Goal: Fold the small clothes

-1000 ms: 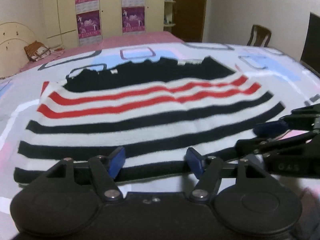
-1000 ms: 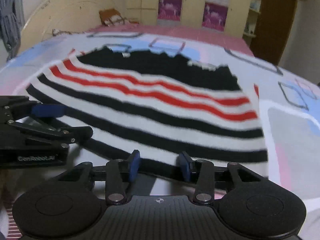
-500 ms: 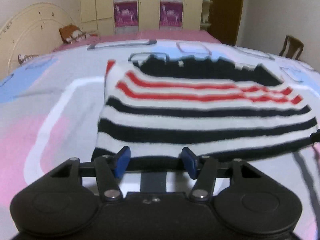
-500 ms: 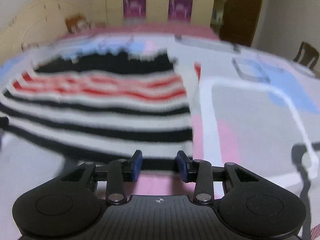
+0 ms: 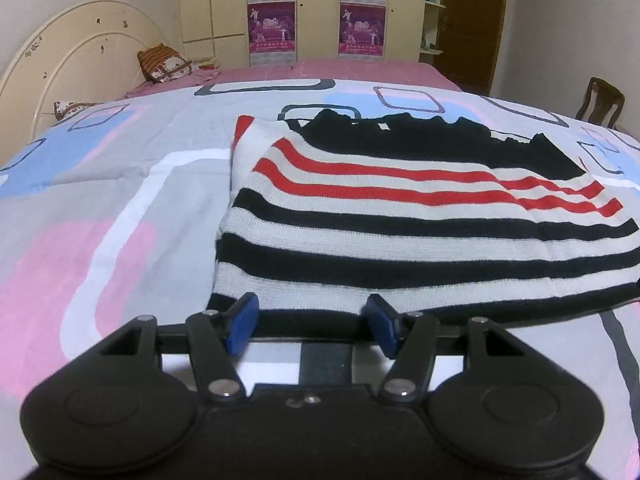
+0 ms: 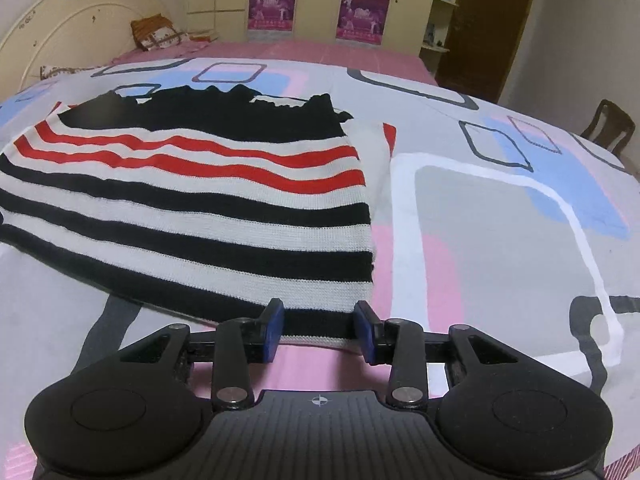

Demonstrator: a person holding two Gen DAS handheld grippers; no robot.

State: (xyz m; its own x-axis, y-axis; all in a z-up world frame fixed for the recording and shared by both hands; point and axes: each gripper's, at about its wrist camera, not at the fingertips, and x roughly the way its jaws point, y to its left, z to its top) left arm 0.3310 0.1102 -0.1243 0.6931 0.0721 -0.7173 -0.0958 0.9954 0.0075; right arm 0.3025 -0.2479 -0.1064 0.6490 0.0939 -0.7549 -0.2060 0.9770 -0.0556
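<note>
Two wrist cameras, low over a bed [image 5: 120, 184], angled down and forward along each gripper.

Left view from the near left corner of the striped sweater [image 5: 400, 216], close behind the left gripper [image 5: 312, 320]; right view from the near right corner, close behind the right gripper [image 6: 320, 328]. Shared by both: the sweater, the patterned bedspread, headboard [image 6: 72, 28], postered wardrobe [image 5: 312, 12], brown door and chair [image 6: 612, 124].
</note>
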